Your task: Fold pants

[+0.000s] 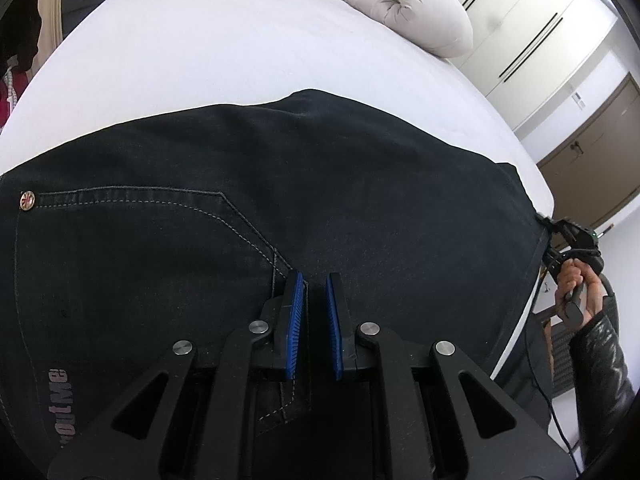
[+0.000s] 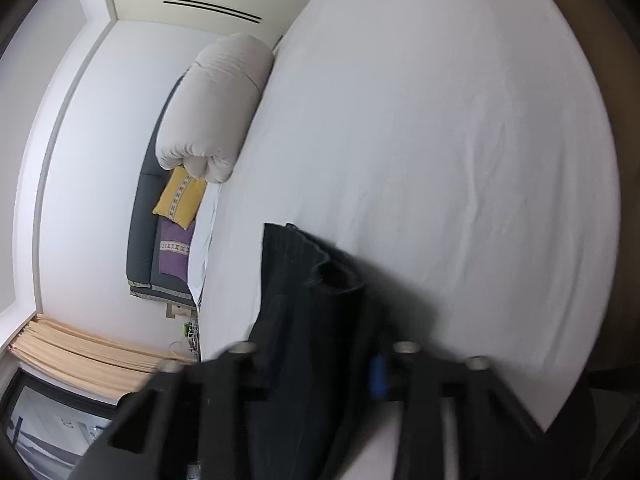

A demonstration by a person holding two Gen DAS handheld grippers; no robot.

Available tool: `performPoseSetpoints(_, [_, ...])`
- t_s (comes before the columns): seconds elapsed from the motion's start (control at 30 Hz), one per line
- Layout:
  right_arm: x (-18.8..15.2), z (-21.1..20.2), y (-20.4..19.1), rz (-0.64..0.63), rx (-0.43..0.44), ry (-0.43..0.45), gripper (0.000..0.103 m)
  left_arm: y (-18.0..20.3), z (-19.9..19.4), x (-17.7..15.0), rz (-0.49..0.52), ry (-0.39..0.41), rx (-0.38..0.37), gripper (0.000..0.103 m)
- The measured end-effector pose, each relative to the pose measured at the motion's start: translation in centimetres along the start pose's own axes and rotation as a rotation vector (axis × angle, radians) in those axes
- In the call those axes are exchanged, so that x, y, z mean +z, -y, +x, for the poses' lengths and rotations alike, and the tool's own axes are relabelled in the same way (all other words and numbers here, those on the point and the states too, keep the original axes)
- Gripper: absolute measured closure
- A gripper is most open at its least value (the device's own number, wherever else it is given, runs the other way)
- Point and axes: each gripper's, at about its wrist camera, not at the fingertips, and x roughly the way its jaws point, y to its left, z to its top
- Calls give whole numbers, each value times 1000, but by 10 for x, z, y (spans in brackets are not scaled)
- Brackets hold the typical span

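Pants (image 1: pixel 280 184) of dark denim lie spread across the near part of the bed (image 1: pixel 224 48), reaching from its near left side to the near right edge, where the cloth hangs over. I read pale stitching outlining a back pocket, a small coppery rivet (image 1: pixel 28 201) at the pocket's corner, and pink-and-white lettering (image 1: pixel 64 404) at the lower left of the left wrist view; only "out Me" is legible, the rest is cut off by the frame.

My left gripper (image 1: pixel 316 280) sits low over the denim with its 2 blue pads (image 1: pixel 296 320) drawn nearly together. A narrow slit shows between them, and I cannot tell from this view whether any cloth is pinched there.

My right gripper (image 1: pixel 554 236) meets the pants at the bed's right edge, a hand (image 1: pixel 576 284) in a black sleeve wrapped around its handle. In its own blurred view the dark cloth (image 2: pixel 316 320) runs straight between the fingers, with 1 blue pad (image 2: pixel 378 376) pressed against it, so I take it as clamped on the pants.

At the far edge of the bed lies a rolled pale duvet (image 1: pixel 400 4), with a yellow cushion (image 2: pixel 180 196) and a purple cushion (image 2: pixel 176 252) beside it.
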Motion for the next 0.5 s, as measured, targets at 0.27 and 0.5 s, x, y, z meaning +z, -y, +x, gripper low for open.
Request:
performPoseSetpoints(0.27, [-12,-9,-26,-122,-68,35,94,-10,-4,-6,-26,5,-26,91])
performPoseSetpoints(0.5, [-80,5,-123,-552,-116,-47,94,-21,-8,-7,-63,12,-55,91])
